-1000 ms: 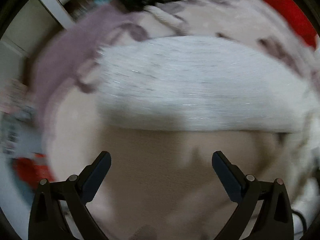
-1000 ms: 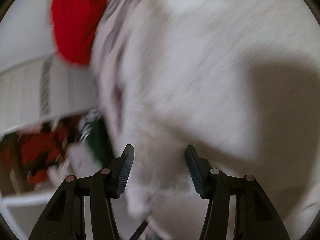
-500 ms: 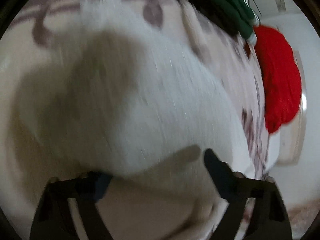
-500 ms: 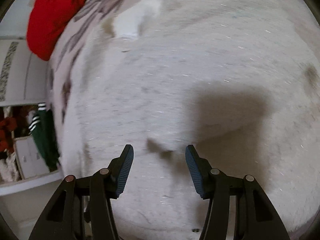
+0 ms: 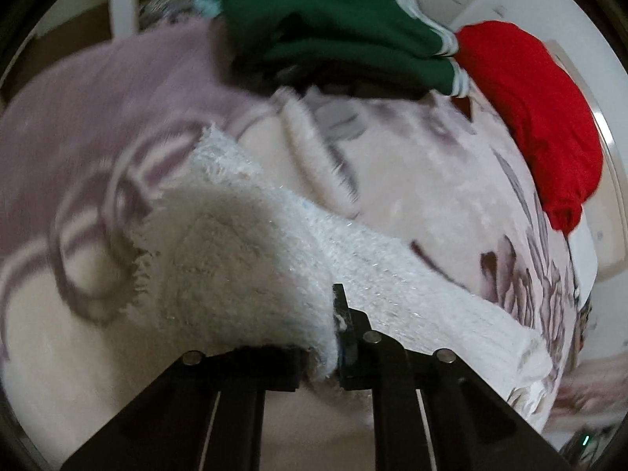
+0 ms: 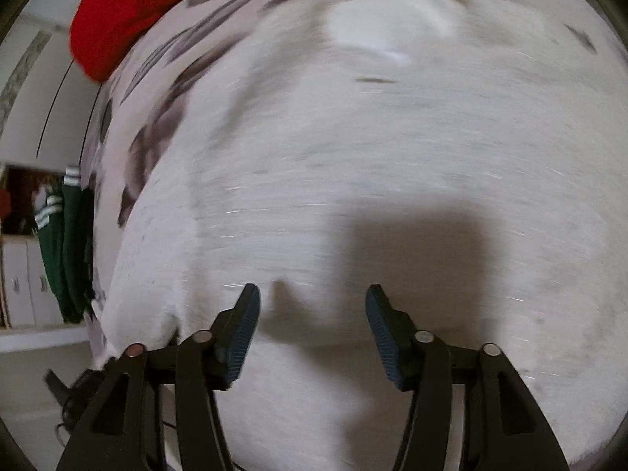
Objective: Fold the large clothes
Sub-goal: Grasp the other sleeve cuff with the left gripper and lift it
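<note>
A white fluffy garment (image 5: 243, 259) lies on a bed, with one edge folded up towards the left wrist camera. My left gripper (image 5: 325, 337) is closing on that raised edge, and its pads pinch the pile between them. In the right wrist view the same white garment (image 6: 373, 149) fills the frame, blurred by motion. My right gripper (image 6: 313, 294) hovers just above it, pointing steeply down. Its jaws are opening and nothing is between them. Its shadow falls on the cloth ahead.
A cream and mauve patterned blanket (image 5: 412, 157) covers the bed under the garment. A green garment with white stripes (image 5: 333, 23) and a red one (image 5: 537, 117) lie at the far side. The bed's edge, hanging green cloth (image 6: 64, 251) and white cabinets are at left.
My left gripper went from wide open to closed on the white garment's edge, and its view swung around. My right gripper shifted over the garment and its jaws widened a little.
</note>
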